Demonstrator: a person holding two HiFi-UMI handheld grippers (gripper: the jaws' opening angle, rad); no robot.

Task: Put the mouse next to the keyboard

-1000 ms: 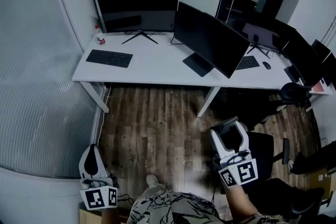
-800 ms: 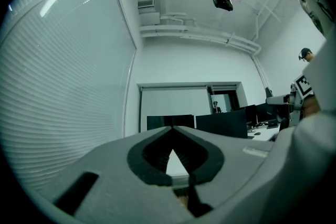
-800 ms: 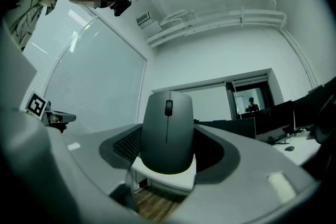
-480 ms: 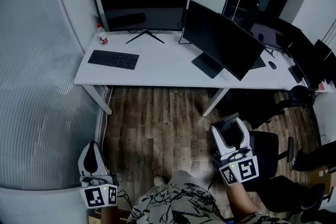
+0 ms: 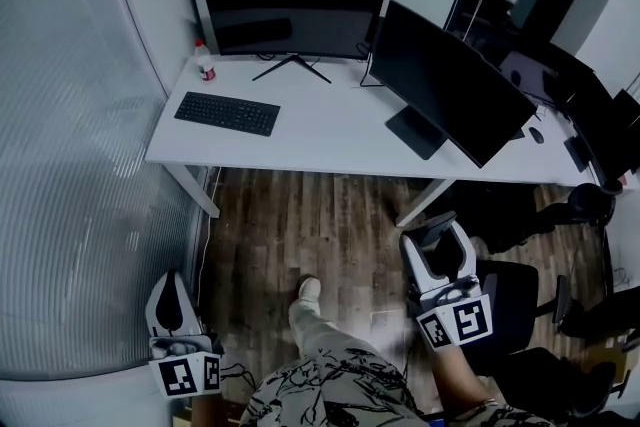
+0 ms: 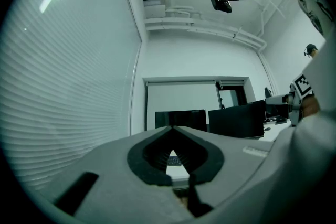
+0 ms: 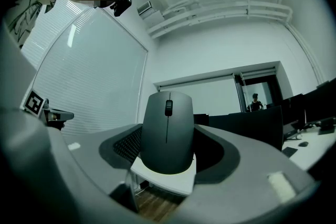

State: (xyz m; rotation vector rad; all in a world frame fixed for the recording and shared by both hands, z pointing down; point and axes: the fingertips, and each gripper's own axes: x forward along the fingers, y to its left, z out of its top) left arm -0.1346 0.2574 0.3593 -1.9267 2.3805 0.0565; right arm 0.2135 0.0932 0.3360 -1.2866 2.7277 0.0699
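Observation:
A black keyboard [image 5: 227,113] lies at the left of the white desk [image 5: 320,135], far ahead of both grippers. My right gripper [image 5: 437,247] hangs over the wooden floor, shut on a grey mouse [image 7: 167,136] that stands upright between its jaws [image 7: 168,126]. The same mouse shows dark in the head view [image 5: 439,261]. Low beside the glass wall, my left gripper [image 5: 171,293] is shut with nothing in it; its jaws meet at the tip [image 6: 171,129]. Through that gripper's pads a bit of the keyboard [image 6: 175,160] shows.
Two black monitors [image 5: 292,17] [image 5: 450,85] stand on the desk, with a small bottle [image 5: 206,65] at the back left. A glass wall with blinds [image 5: 70,165] runs along the left. A black office chair [image 5: 525,300] is at my right. More desks stand further right.
The desk and keyboard have shifted in view as the person steps toward them; a foot now shows ahead on the floor. Both grippers keep their hold and place.

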